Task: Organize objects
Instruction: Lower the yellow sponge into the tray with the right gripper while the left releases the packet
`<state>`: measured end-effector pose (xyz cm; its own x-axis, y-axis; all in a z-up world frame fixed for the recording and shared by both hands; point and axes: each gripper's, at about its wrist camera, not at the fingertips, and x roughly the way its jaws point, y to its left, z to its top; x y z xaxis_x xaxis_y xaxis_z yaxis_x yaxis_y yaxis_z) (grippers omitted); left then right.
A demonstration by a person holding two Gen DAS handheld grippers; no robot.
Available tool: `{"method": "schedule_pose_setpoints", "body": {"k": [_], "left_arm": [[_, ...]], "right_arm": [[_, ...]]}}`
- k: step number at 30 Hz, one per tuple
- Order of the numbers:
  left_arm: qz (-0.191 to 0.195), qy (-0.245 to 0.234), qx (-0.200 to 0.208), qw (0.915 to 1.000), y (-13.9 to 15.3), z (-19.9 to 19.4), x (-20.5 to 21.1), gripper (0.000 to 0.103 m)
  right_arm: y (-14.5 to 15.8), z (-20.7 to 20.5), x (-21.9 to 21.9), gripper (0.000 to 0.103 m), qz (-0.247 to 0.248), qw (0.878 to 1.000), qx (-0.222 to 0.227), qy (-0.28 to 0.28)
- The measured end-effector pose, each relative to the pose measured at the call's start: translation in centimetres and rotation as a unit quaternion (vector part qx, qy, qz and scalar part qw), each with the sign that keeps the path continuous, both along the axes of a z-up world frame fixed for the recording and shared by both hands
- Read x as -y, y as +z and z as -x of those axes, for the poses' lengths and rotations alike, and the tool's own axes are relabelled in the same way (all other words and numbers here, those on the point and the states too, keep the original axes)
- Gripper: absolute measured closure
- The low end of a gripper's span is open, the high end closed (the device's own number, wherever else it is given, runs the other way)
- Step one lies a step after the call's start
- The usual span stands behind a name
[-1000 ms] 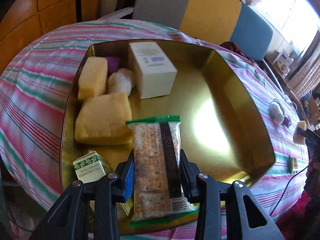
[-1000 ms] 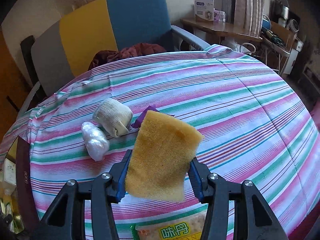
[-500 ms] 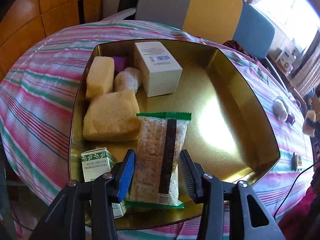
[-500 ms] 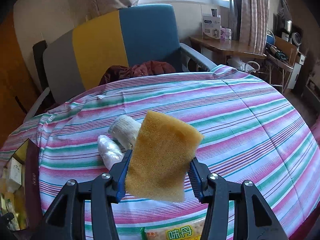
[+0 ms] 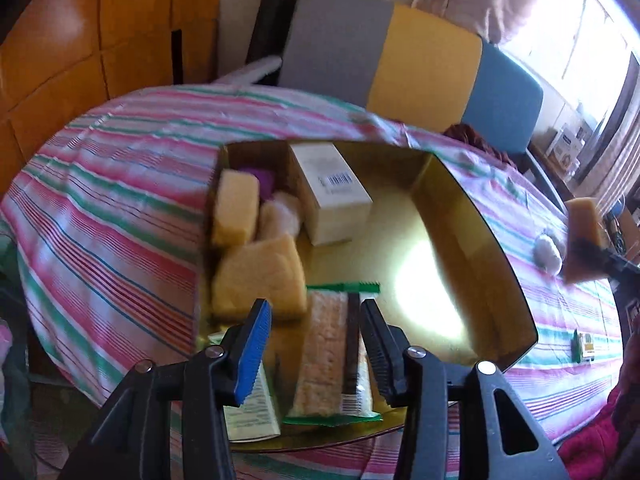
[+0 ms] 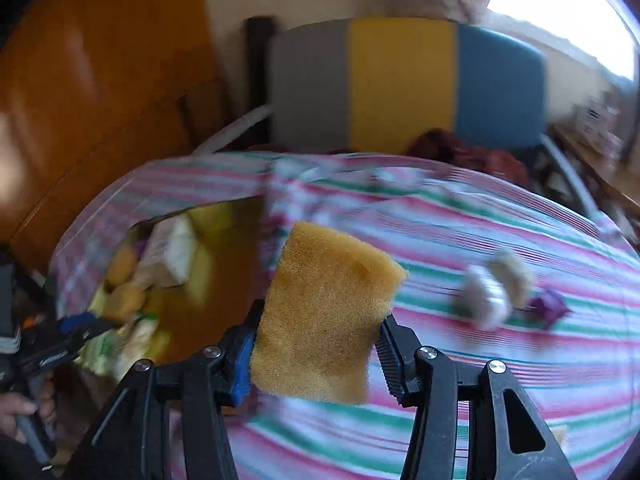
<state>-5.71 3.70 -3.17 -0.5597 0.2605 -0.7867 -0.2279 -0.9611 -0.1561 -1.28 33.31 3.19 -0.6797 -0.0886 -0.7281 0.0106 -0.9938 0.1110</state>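
on the left of the striped worktop sits a gold tray with its far-left corner packed: 2 yellow sponges, a purple item, a pale roll and a white box with a barcode on top. nearer the front edge a small green-and-white carton lies beside a cracker packet. the left tongs hang over that packet with the jaws released; they have just been opening, and the packet lies flat in the tray in the gap, with the pads clear of it. further right, past the tray's wall, the right tongs are clenched on an orange sponge, held up above the cloth, its lower sides pinched between the pads. the right wrist view is blurred. to the right of that sponge, on the worktop, lie a white wad, a cream roll and a purple wrapper, close together. behind the worktop stands a chair in grey, yellow and blue.
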Motion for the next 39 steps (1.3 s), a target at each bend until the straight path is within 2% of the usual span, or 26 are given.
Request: {"method": "schedule_pose_setpoints", "body": {"k": [5, 9, 11, 16, 18, 19, 21, 23, 26, 34, 39], "left_arm": [[-0.002, 0.013, -0.022, 0.9997, 1.0, -0.1, 2.0, 0.057], [-0.010, 0.029, -0.020, 0.9993, 0.8, -0.2, 4.1, 0.057], [-0.014, 0.038, -0.017, 0.9990, 0.4, -0.1, 5.0, 0.057], [-0.024, 0.052, -0.011, 0.9983, -0.3, 0.1, 6.4, 0.057], [-0.029, 0.054, -0.008, 0.9980, -0.5, 0.1, 6.7, 0.057], [-0.030, 0.055, -0.008, 0.9980, -0.5, 0.0, 6.7, 0.057], [-0.033, 0.053, -0.007, 0.9980, -0.5, 0.0, 6.7, 0.057], [-0.034, 0.052, -0.009, 0.9980, -0.5, -0.1, 6.8, 0.057], [-0.030, 0.051, -0.009, 0.9982, -0.6, -0.2, 6.7, 0.057], [-0.020, 0.052, -0.023, 0.9982, -0.2, -0.8, 6.5, 0.057], [-0.008, 0.051, -0.036, 0.9980, 0.4, -1.2, 6.2, 0.057]], "right_arm": [[-2.8, 3.7, 9.7, 0.050, -0.011, 0.992, 0.070, 0.101], [-6.9, 7.2, 14.4, 0.050, -0.048, 0.983, 0.130, 0.119], [-8.4, 8.4, 15.8, 0.050, -0.077, 0.980, 0.143, 0.113], [-9.7, 9.8, 19.6, 0.052, -0.124, 0.971, 0.137, 0.151], [-9.8, 9.9, 20.5, 0.052, -0.061, 0.966, 0.143, 0.204], [-9.8, 9.8, 20.9, 0.050, -0.052, 0.963, 0.143, 0.221], [-9.8, 9.3, 22.1, 0.040, -0.067, 0.961, 0.122, 0.240], [-10.0, 9.1, 22.2, 0.028, -0.078, 0.963, 0.114, 0.231], [-10.1, 8.9, 21.5, 0.018, -0.070, 0.968, 0.116, 0.213], [-7.9, 7.7, 18.7, 0.010, -0.048, 0.980, 0.097, 0.165], [-6.7, 6.7, 18.2, 0.009, -0.060, 0.984, 0.076, 0.149]]}}
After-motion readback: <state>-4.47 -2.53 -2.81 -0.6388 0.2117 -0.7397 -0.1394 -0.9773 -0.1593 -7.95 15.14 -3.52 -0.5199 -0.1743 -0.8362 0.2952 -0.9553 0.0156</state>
